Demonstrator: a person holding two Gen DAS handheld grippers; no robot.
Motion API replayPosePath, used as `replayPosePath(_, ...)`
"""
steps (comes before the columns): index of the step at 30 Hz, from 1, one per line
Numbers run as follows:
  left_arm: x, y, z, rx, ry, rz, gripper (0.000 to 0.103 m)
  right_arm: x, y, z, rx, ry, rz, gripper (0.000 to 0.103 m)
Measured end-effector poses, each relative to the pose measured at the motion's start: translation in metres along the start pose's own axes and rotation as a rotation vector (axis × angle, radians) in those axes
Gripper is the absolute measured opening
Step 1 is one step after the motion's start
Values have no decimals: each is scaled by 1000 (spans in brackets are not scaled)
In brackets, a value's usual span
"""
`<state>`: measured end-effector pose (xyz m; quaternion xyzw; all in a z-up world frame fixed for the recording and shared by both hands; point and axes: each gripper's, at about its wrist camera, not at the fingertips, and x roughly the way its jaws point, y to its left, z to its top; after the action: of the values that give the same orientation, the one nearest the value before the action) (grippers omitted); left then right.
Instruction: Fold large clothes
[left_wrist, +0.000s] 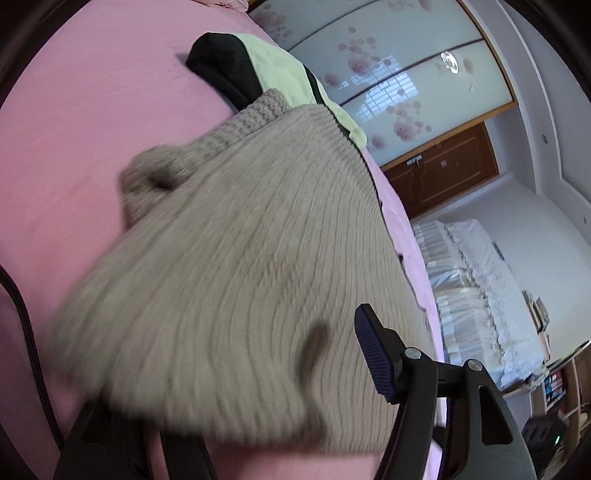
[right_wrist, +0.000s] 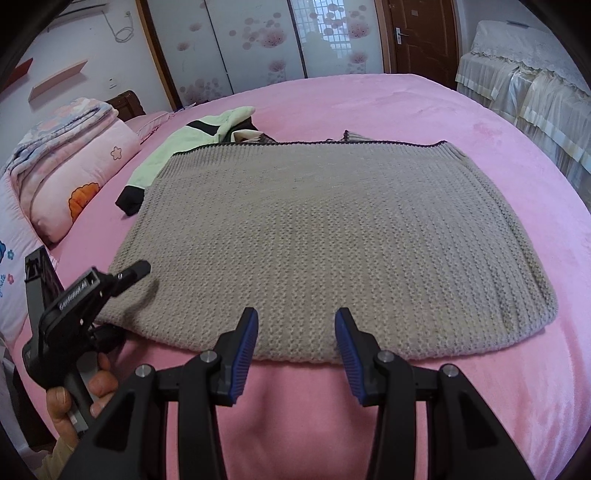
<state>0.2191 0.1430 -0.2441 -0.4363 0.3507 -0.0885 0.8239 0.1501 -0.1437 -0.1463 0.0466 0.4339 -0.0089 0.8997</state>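
Note:
A beige knit sweater (right_wrist: 325, 240) lies folded flat on the pink bed (right_wrist: 424, 107). My right gripper (right_wrist: 296, 317) hovers open over the sweater's near edge, with nothing pinched between its blue pads. A hand holds my left gripper (right_wrist: 129, 277) at the sweater's near left corner. In the left wrist view the sweater (left_wrist: 240, 258) is blurred and fills the frame. One blue pad (left_wrist: 373, 354) of the left gripper (left_wrist: 236, 354) stands free above the knit. The other finger is hidden behind the cloth.
A green and black garment (right_wrist: 184, 147) lies at the sweater's far left corner, also seen in the left wrist view (left_wrist: 273, 70). Folded quilts (right_wrist: 74, 173) are stacked at the bed's left. Lace-covered furniture (right_wrist: 517, 74) stands at the right.

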Motion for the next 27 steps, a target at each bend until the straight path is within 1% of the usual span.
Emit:
replayPosePath(2, 9, -2, 9, -22, -27, 0, 55, 3, -2, 3, -1, -8, 2, 43)
replayPosePath(3, 12, -3, 13, -40, -40, 5, 40, 5, -2, 5, -7, -13, 2, 43)
replayPosePath(4, 11, -4, 15, -56, -64, 16, 28, 6, -2, 7, -15, -23, -5, 43)
replayPosePath(5, 9, -6, 16, -63, -74, 9, 26, 7, -1, 12, -25, -41, -19, 43)
replayPosePath(7, 4, -11, 15, -58, -101, 4, 20, 9, 2, 21, -55, -74, -43, 36)
replayPosePath(9, -4, -25, 12, -6, -132, 21, 18, 19, 7, 34, -101, -94, -89, 21)
replayPosePath(11, -13, -44, 9, 55, -167, 37, 18, 38, 11, 48, -120, -83, -96, 13)
replayPosePath(13, -21, -61, 7, 102, -192, 41, 17, 53, 12, 54, -124, -62, -77, 11)
replayPosePath(14, -24, -74, 6, 139, -209, 49, 17, 66, 12, 55, -125, -33, -64, 9)
replayPosePath(15, -27, -83, 4, 166, -219, 54, 17, 81, 11, 54, -126, 16, -39, 6)
replayPosePath(17, -29, -104, -1, 228, -218, 45, 17, 101, 8, 48, -124, 61, -25, 6)
replayPosePath(19, -27, -127, -7, 286, -225, 62, 16, 106, 1, 45, -90, 60, 3, 7)
replayPosePath(21, -25, -157, -18, 377, -235, 59, 16, 103, -11, 48, -31, 70, 58, 7)
replayPosePath(24, -22, -195, -33, 463, -226, 49, 16, 98, -34, 51, 61, 93, 169, 6)
replayPosePath(25, -19, -209, -40, 497, -222, 42, 16, 92, -46, 51, 111, 104, 225, 6)
replayPosePath(27, -7, -238, -53, 562, -204, 32, 16, 75, -68, 49, 176, 98, 272, 6)
